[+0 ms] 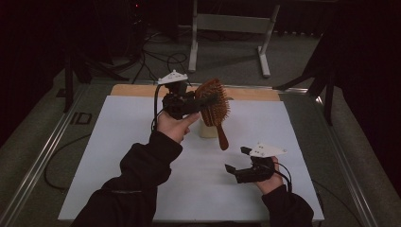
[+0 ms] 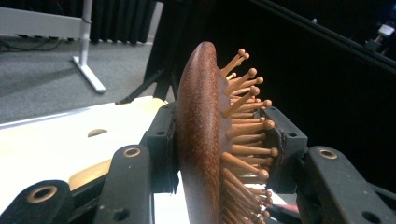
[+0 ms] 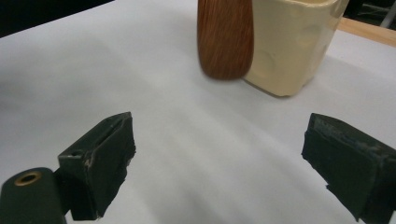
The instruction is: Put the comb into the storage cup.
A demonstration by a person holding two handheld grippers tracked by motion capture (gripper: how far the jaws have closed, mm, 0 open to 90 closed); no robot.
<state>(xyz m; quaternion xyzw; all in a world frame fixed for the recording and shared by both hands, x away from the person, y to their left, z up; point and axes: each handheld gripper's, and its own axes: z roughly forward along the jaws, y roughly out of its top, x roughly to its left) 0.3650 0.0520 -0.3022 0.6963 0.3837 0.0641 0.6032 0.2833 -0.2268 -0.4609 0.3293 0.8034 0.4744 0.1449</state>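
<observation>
A: White sheeting covers the table (image 1: 142, 156), with dark floor and a grey frame beyond it. We take the cream cup (image 1: 207, 130) as our reference for every position.

B: Where do we have the hairbrush (image 1: 213, 101)?

A: Above the cup, off the table. The left gripper (image 1: 203, 100) is clenched across the brush head: in the left gripper view one jaw bears on the smooth wooden back (image 2: 198, 135), the other on the bristle tips (image 2: 254, 140). The handle (image 3: 225, 37) hangs down just in front of the cup, its end clear of the sheet as far as we can judge.

B: And the right gripper (image 1: 235, 160)?

A: Released, jaws spread with nothing between them, low over the sheet on the near side of the cup and well apart from it. Its pads (image 3: 105, 158) face the handle end.

B: How do we carry out the step properly?

A: We judge the step to be setting the brush handle-first into the cup.
1. Keep the clamp firm; bristles yield, so the head may pivot.
2. Bring the handle end directly over the cup mouth before lowering.
3. Lower vertically; a slanted entry could tip the light cup.
4. Use the right gripper to steady the cup wall if it shifts.
</observation>
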